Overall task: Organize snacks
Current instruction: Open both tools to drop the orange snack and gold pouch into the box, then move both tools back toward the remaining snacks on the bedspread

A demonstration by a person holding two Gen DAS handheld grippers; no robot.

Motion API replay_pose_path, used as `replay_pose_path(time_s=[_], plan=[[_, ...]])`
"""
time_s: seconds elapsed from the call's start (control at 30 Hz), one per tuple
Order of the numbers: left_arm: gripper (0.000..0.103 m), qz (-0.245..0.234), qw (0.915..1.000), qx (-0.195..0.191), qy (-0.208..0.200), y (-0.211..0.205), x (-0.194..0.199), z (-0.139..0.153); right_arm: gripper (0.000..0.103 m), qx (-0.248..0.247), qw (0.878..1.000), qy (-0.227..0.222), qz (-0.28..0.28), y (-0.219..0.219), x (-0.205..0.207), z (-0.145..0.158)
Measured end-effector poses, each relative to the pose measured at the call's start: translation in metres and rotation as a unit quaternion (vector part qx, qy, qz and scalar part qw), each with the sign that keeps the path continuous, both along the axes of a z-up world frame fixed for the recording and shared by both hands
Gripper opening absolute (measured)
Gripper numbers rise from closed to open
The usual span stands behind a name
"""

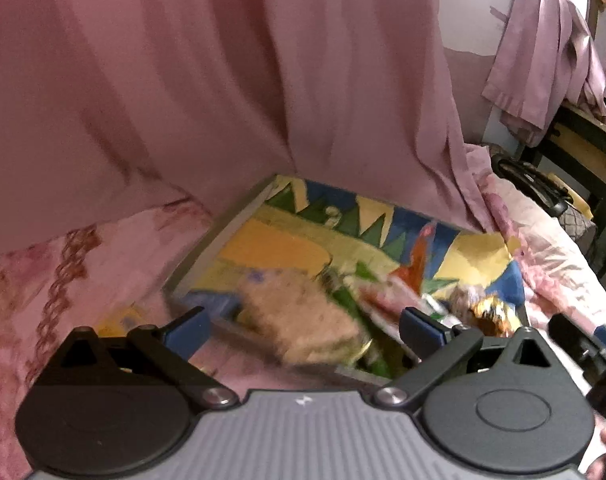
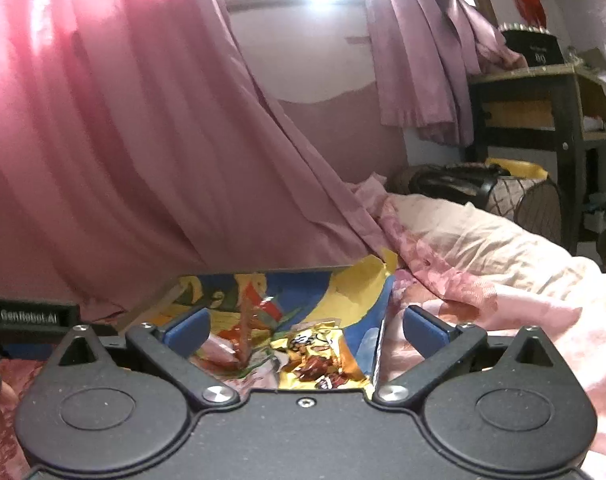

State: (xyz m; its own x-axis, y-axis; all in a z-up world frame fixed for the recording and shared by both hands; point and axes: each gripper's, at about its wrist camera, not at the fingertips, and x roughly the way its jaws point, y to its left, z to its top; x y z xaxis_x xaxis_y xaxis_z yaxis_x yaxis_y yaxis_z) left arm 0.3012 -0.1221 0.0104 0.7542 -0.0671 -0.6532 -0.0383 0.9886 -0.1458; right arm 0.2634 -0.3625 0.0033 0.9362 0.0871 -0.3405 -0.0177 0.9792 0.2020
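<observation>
A flat tray (image 1: 263, 236) with a colourful painted picture lies on the bed. Several snack packs lie on its near part: a blurred tan pack (image 1: 307, 316), a green one (image 1: 355, 312), a red-and-white one (image 1: 391, 300) and a gold wrapper (image 1: 493, 314). My left gripper (image 1: 303, 330) is open and empty, its blue fingertips either side of the tan pack and above it. My right gripper (image 2: 305, 330) is open and empty over the tray's right end (image 2: 343, 284), above the gold wrapper (image 2: 319, 360) and a red-and-white pack (image 2: 247, 332). The right gripper also shows in the left wrist view (image 1: 591, 344).
A pink curtain (image 1: 223, 80) hangs right behind the tray. Pink floral bedding (image 2: 483, 272) surrounds it. A dark bag (image 2: 451, 184) lies at the bed's far end, beside a dark wooden shelf (image 2: 543, 112). A yellow item (image 1: 123, 318) lies left of the tray.
</observation>
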Motion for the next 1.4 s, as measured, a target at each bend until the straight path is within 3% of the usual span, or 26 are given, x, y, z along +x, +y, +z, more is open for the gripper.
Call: replay_pose_path(time_s=[0.3, 0.6, 1.07, 1.4], plan=[[0.102, 0.007, 0.9998, 0.001, -0.018, 0.034, -0.055, 0.004, 0.102, -0.032, 0.999, -0.033, 0.023, 0.025, -0.054, 0.024], [0.102, -0.011, 0.9993, 0.027, -0.023, 0.065, -0.099, 0.006, 0.102, -0.048, 0.998, -0.024, 0.040, 0.055, -0.099, 0.026], [0.102, -0.017, 0.9994, 0.028, -0.012, 0.111, -0.139, -0.015, 0.102, -0.076, 0.995, 0.027, 0.059, 0.118, -0.145, 0.010], [0.102, -0.016, 0.9997, 0.017, 0.001, 0.135, -0.146, -0.033, 0.102, -0.106, 0.989, 0.065, 0.081, 0.146, -0.148, -0.010]])
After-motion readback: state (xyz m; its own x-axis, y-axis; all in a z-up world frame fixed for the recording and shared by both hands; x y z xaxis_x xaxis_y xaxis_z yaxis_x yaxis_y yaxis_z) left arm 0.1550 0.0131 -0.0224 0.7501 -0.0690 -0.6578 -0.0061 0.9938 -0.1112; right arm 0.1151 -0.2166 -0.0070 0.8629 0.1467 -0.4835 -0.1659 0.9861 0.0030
